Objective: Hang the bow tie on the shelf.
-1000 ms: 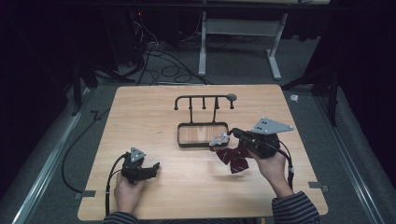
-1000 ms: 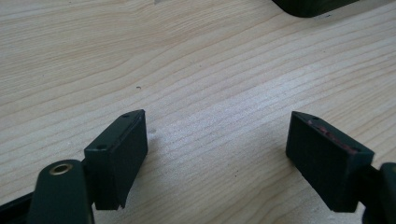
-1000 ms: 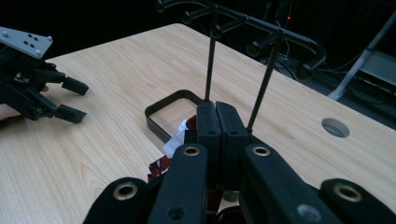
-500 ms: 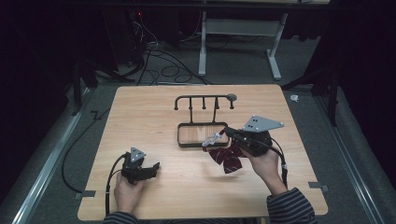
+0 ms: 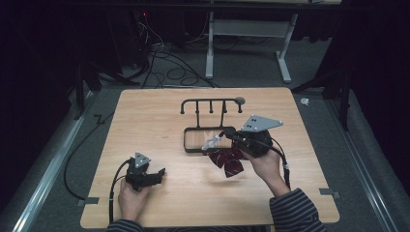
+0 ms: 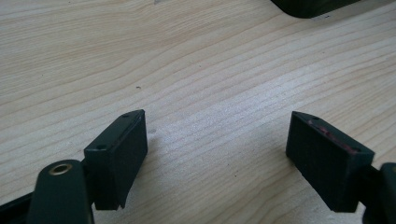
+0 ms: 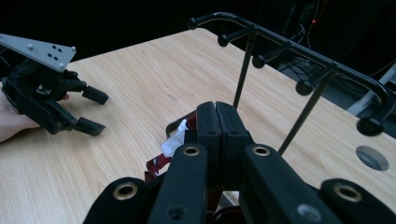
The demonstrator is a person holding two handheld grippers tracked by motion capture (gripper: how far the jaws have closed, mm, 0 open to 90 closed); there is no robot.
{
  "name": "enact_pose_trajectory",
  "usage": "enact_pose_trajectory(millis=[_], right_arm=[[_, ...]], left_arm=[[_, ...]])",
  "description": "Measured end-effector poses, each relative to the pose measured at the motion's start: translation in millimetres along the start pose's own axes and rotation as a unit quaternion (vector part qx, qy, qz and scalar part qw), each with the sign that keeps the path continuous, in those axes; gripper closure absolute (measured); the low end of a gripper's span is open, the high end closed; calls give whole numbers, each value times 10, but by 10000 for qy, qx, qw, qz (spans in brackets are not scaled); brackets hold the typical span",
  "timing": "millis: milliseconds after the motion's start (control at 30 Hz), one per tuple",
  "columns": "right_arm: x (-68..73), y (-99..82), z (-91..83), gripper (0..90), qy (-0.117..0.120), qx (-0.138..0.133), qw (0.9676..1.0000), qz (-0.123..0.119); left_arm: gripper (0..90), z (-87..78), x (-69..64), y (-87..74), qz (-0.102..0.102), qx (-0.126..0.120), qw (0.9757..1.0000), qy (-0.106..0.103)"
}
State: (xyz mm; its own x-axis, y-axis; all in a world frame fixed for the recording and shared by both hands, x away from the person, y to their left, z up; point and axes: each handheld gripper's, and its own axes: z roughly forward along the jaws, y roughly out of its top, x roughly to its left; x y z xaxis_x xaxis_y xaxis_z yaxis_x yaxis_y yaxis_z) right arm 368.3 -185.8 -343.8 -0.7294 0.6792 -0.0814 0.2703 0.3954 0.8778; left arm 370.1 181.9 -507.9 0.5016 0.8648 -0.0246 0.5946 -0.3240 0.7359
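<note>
Our right gripper pinches the soft, light bow by its white tag; it hangs limp. Left gripper rests wide open, empty.

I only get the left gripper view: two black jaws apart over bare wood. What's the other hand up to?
Observer: The right gripper is shut on a dark red striped cloth, which hangs beneath it.
Operator: Is anything else on the table?
Observer: Yes, a black rack with pegs stands near the middle, just beyond that cloth.
Operator: Is the cloth on a peg?
Observer: No, it hangs in front of the rack, lower than the pegs.
</note>
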Motion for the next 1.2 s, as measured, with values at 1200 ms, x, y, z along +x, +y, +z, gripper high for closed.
enact_pose_trajectory(millis=[1200], right_arm=[[-119,395,312,900,171,-50,9998,44]], left_arm=[[213,0,-2,0,12,3,10000,13]])
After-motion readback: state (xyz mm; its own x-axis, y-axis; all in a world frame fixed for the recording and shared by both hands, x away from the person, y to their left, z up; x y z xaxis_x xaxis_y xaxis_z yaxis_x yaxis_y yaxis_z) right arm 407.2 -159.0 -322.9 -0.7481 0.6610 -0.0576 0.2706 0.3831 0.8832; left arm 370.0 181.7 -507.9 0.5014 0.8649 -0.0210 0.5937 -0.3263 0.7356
